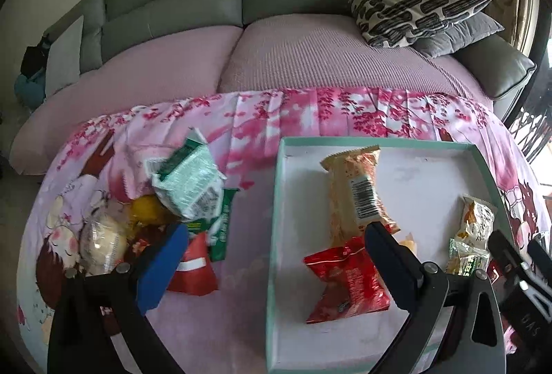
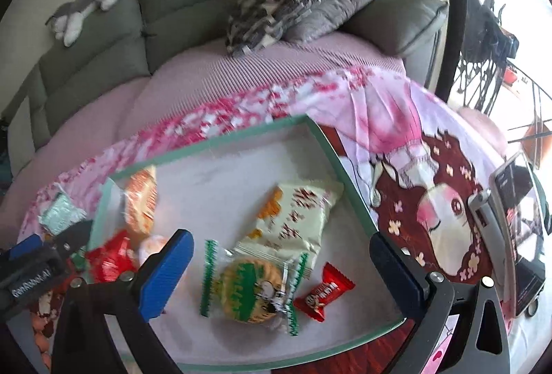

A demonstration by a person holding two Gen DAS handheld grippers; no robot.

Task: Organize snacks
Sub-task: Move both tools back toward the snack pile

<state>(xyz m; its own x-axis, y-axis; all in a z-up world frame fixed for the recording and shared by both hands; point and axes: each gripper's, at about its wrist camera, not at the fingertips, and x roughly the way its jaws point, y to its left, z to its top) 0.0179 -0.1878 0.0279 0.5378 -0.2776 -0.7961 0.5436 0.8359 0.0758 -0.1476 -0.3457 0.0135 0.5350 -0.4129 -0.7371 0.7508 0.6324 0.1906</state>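
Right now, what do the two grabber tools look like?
The left gripper and the right gripper look alike: black Y-shaped frames with silver bolts. Each has two flat fingers, one with a ridged blue pad, the other dark. One body carries white "GenRobot.AI" lettering.

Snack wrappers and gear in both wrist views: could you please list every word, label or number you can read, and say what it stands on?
"GenRobot.AI": on the black body of the left tongs, seen in the right wrist view.
"UAS" or similar, upside down and uncertain: on the right tongs.
Barcode label on the long cracker pack: digits too small.
Red packet, small red candy, green-edged biscuit pack, green-and-white packet: print too blurred to read.
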